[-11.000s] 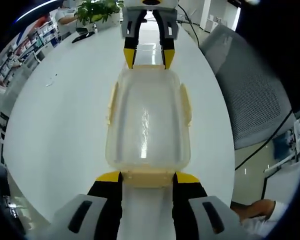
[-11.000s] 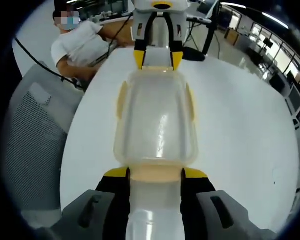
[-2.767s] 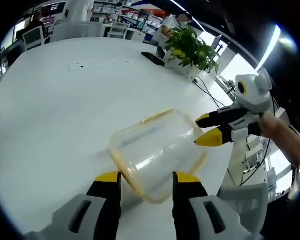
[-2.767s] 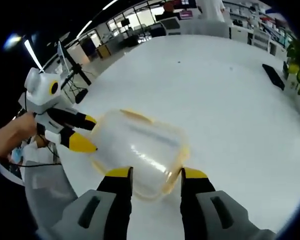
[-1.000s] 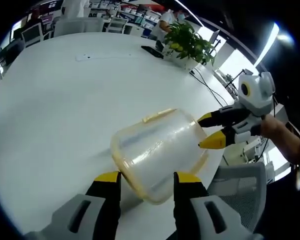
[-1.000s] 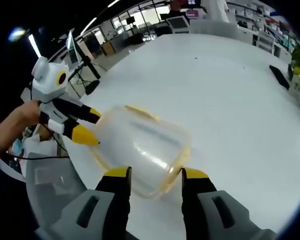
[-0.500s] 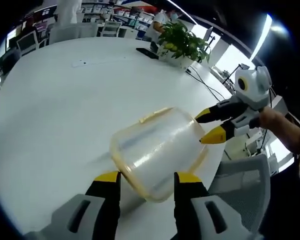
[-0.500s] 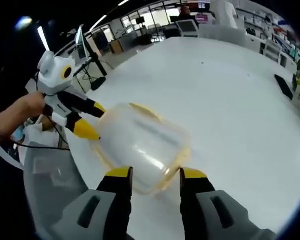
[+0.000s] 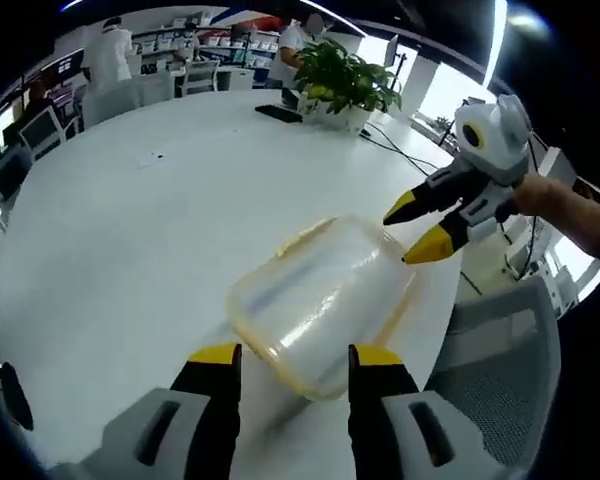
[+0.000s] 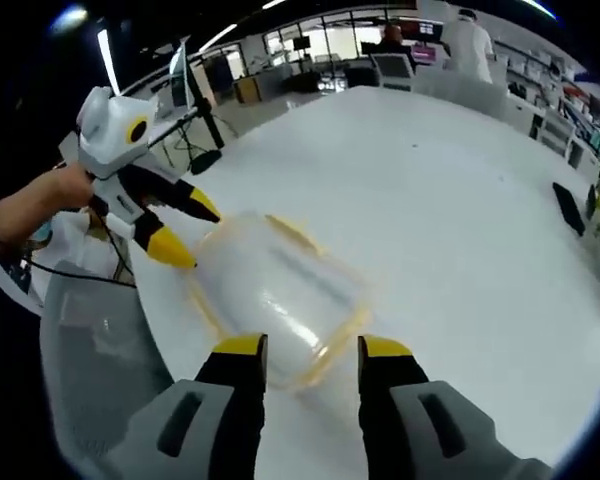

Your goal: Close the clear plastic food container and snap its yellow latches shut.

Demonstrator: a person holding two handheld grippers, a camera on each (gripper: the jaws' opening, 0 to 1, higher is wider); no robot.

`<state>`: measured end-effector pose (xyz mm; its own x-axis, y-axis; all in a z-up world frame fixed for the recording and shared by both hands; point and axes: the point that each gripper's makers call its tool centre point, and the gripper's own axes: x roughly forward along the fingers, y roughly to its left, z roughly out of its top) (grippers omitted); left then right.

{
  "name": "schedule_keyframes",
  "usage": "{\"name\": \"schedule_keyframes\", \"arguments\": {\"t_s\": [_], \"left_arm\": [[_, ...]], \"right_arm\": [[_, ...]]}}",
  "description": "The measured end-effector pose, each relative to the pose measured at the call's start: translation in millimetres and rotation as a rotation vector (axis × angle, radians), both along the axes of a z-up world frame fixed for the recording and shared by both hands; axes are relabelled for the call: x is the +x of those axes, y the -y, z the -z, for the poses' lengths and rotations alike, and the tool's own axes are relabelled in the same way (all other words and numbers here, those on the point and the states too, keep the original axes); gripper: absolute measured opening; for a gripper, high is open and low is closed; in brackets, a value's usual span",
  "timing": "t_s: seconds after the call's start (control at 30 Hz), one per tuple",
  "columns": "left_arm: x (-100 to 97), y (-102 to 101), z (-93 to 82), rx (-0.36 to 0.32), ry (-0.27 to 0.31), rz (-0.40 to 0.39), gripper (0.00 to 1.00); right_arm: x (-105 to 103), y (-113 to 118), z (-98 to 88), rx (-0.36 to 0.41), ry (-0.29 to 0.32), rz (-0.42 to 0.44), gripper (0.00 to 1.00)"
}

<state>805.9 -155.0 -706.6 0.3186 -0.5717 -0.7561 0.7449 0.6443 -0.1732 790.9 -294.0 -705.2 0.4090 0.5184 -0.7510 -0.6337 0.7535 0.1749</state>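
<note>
Nowhere is any readable brand, label or writing showing on the clear plastic food container (image 9: 320,300) or on either tool. Its lid is sitting on top, and the container is lying on a large white table (image 9: 130,240), near that table's rounded edge. Pale yellow latches (image 9: 305,235) are running along its sides, though whether they are snapped down is too blurred to tell.

From the left gripper view, the left gripper (image 9: 294,356) is hovering with its yellow-tipped jaws spread apart at the container's near end, holding nothing. The right gripper (image 9: 420,225) is reaching in from the right, held by a person's hand (image 9: 560,215), its jaws parted and its tips just beside the container's far corner.

From the right gripper view, the right gripper (image 10: 302,347) is likewise standing spread at the container's (image 10: 280,300) near edge, and the left gripper (image 10: 185,230) is pointing at the opposite end.

Around the table, a grey mesh office chair (image 9: 500,380) is standing at the edge, a potted green plant (image 9: 342,85) is sitting at the far side, and an office with desks and monitors is stretching behind.
</note>
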Motion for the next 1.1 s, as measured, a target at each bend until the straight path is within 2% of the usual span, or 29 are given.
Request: {"name": "schedule_keyframes", "arguments": {"t_s": [0.1,0.53,0.77,1.1], "left_arm": [[3.3,4,-6.8,0.008,0.043,0.038,0.36],[-1.0,25,-15.7,0.007,0.096,0.162,0.32],[-6.8,38,-15.3,0.016,0.116,0.238,0.31],[-8.0,48,-9.8,0.025,0.112,0.282,0.30]], "right_arm": [[4,-2,-5.5,0.011,0.024,-0.021,0.30],[16,-16,-16.8,0.015,0.072,-0.125,0.22],[21,-25,-15.1,-0.030,0.104,-0.222,0.18],[36,-29,-8.0,-0.091,0.120,-0.285,0.16]]}}
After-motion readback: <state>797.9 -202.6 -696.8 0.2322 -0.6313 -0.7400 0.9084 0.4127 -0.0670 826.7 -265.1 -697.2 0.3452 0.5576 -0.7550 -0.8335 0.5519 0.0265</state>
